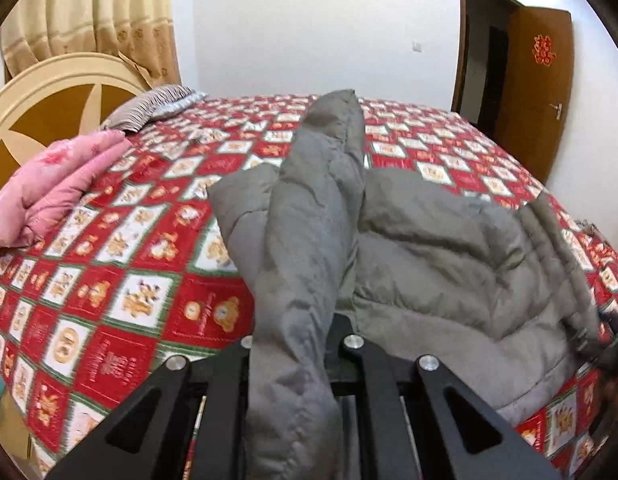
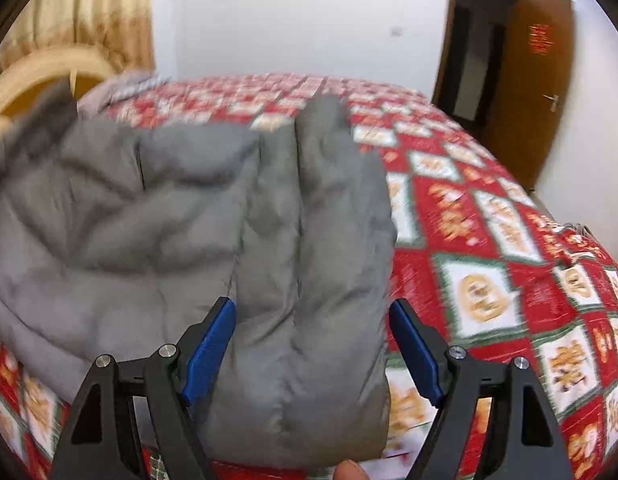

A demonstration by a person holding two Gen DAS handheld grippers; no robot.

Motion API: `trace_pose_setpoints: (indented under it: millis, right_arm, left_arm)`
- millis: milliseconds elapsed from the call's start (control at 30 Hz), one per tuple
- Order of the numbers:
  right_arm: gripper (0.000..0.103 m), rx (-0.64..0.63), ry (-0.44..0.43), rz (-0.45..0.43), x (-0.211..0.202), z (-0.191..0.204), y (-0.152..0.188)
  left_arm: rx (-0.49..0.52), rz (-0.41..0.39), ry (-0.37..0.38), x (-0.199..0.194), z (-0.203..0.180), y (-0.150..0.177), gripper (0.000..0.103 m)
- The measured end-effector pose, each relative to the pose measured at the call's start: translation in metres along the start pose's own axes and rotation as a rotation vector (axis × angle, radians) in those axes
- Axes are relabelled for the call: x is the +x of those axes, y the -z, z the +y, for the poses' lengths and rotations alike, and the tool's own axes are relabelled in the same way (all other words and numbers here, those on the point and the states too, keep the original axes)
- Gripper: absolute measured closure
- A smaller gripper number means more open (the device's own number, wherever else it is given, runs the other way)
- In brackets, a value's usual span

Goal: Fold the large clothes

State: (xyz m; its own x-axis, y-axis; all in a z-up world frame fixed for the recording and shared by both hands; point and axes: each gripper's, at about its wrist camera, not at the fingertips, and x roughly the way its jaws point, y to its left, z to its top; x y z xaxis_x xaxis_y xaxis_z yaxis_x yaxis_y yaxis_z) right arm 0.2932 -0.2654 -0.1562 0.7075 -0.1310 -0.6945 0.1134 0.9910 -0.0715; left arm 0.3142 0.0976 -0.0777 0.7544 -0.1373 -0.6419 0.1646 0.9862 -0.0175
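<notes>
Left wrist view: one grey jacket (image 1: 429, 248) – left gripper (image 1: 297, 344) fingers clenched on its sleeve, right gripper (image 2: 313, 344) fingers spread.

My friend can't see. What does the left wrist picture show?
The left gripper is shut on a sleeve-like fold of the puffy grey quilted jacket, which lies on a bed with a red-and-white bear-patterned cover. A folded pink quilt sits at the left edge.

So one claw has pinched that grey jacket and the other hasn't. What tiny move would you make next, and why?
Probably close the right gripper on the padded jacket section lying between its blue pads, which stand wide apart. The left gripper is already shut on a fold of the jacket, raised off the red bedspread. With both ends held, the fold can likely be carried across evenly.
</notes>
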Motion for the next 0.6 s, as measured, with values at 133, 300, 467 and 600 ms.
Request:
trace_pose_setpoints:
  millis: [133,300,467,600]
  right_arm:
    - [0.024,-0.016,0.010,0.027,0.011,0.013,0.016]
    - [0.024,0.072,-0.022,0.000,-0.005,-0.020,0.011]
    - [0.024,0.124,0.019,-0.044,-0.020,-0.047,0.011]
    - [0.024,0.176,0.020,-0.031,-0.017,-0.072,0.016]
  left_arm:
    - [0.068,-0.065,0.023,-0.027,-0.035,-0.025,0.093]
    - [0.193,-0.118,0.050,-0.044,-0.107,-0.056,0.093]
    - [0.308,-0.148,0.078,-0.036,-0.188,-0.064,0.093]
    - [0.356,-0.129,0.128,-0.021,-0.235,-0.059,0.093]
